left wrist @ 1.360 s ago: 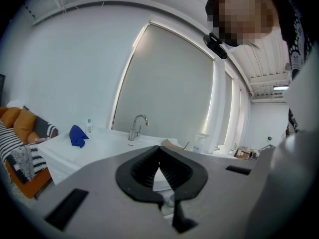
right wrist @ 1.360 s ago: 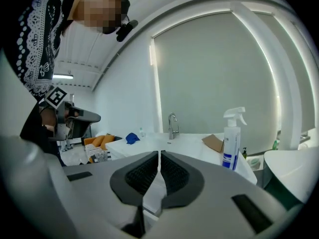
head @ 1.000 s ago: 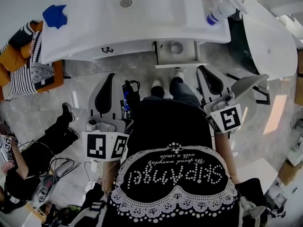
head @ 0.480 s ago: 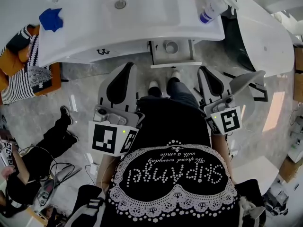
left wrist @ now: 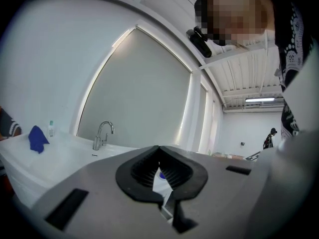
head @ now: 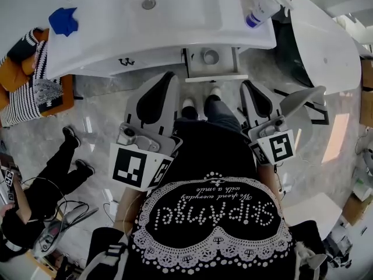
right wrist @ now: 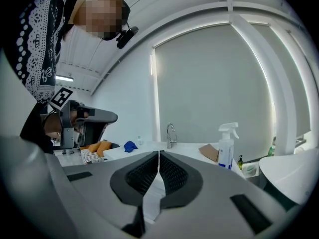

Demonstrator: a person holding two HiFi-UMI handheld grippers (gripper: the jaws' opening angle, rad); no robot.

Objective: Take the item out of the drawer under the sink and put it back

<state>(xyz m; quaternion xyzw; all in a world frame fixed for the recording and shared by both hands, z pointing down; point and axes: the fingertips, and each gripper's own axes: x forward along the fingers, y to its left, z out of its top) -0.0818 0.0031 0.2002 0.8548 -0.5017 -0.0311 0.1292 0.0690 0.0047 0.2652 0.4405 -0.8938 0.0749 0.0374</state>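
A small drawer (head: pixel 213 73) stands pulled out under the white sink counter (head: pixel 175 34), with a round pale item (head: pixel 210 56) lying in it. My left gripper (head: pixel 168 78) is shut and empty, held level just short of the counter front, left of the drawer. The right gripper (head: pixel 247 86) is shut too, holding nothing, right of the drawer. In the left gripper view the jaws (left wrist: pixel 159 148) meet before the faucet (left wrist: pixel 102 134). In the right gripper view the closed jaws (right wrist: pixel 159 153) point at the counter.
On the counter are a spray bottle (head: pixel 259 10) and a blue cloth (head: pixel 63 21). A white fixture (head: pixel 326 39) stands to the right. An orange seat with striped cushions (head: pixel 29 92) is at the left. A person (head: pixel 35 197) sits on the floor there.
My left gripper has risen and swung forward toward the counter front. The right gripper has stayed put. The seated person's legs at the left have shifted.
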